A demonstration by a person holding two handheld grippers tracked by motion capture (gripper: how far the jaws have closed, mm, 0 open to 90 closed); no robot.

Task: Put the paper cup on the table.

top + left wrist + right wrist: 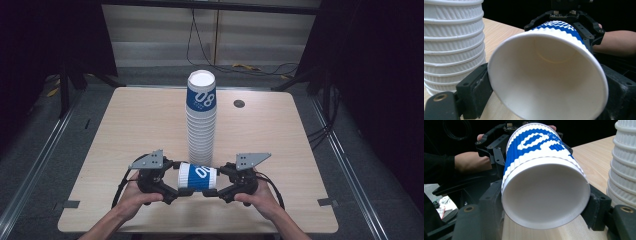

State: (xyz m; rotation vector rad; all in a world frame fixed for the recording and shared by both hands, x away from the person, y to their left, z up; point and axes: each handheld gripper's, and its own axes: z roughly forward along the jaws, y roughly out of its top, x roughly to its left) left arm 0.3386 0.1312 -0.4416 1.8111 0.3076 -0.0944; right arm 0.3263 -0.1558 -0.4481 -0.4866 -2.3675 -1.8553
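Dark curtains ring our tabletop [150, 125], where a tall cup stack [201, 120] stands. Just in front of the stack, we hold one cup [198, 177] sideways: left gripper [172, 187] jaws clamp its open rim, right gripper [220, 187] jaws clamp its base.

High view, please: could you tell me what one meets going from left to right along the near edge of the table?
Left hand → left gripper → paper cup lying on its side → right gripper → right hand.
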